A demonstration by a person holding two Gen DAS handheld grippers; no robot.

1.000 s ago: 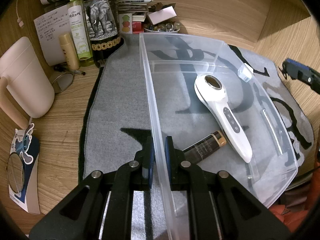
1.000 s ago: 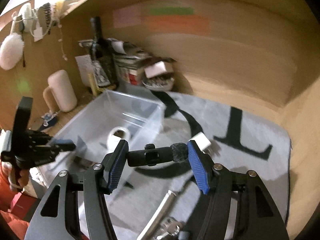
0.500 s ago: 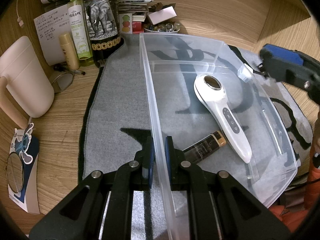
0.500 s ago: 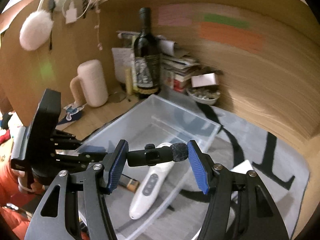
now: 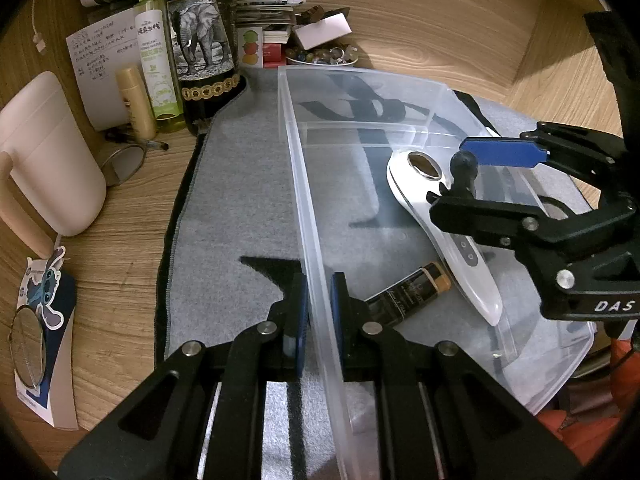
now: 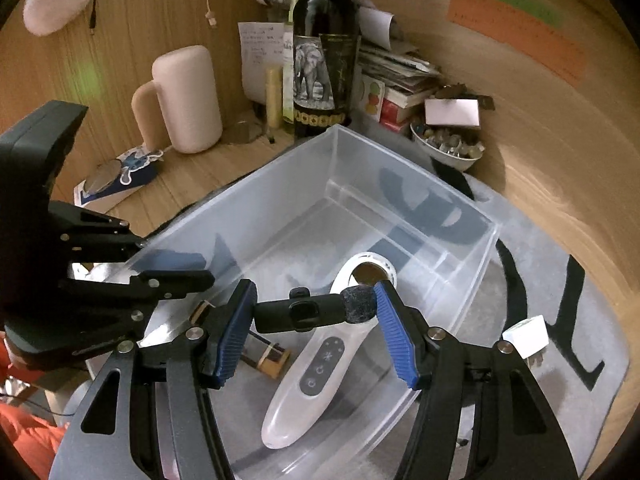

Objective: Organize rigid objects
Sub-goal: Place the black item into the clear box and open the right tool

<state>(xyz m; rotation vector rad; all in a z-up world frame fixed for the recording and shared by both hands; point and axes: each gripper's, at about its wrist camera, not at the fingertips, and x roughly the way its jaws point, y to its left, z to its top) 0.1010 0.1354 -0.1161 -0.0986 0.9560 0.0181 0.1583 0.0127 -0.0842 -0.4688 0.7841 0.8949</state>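
Wooden desk [image 5: 120, 272], grey mat [image 5: 240, 208], cluttered corner

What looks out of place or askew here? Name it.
Nothing is spilled or damaged. Only the dark tube lies askew beside the white handheld device in the clear bin.

Home desk nook; wine bottle [image 6: 324, 56], mug [image 6: 188, 96].
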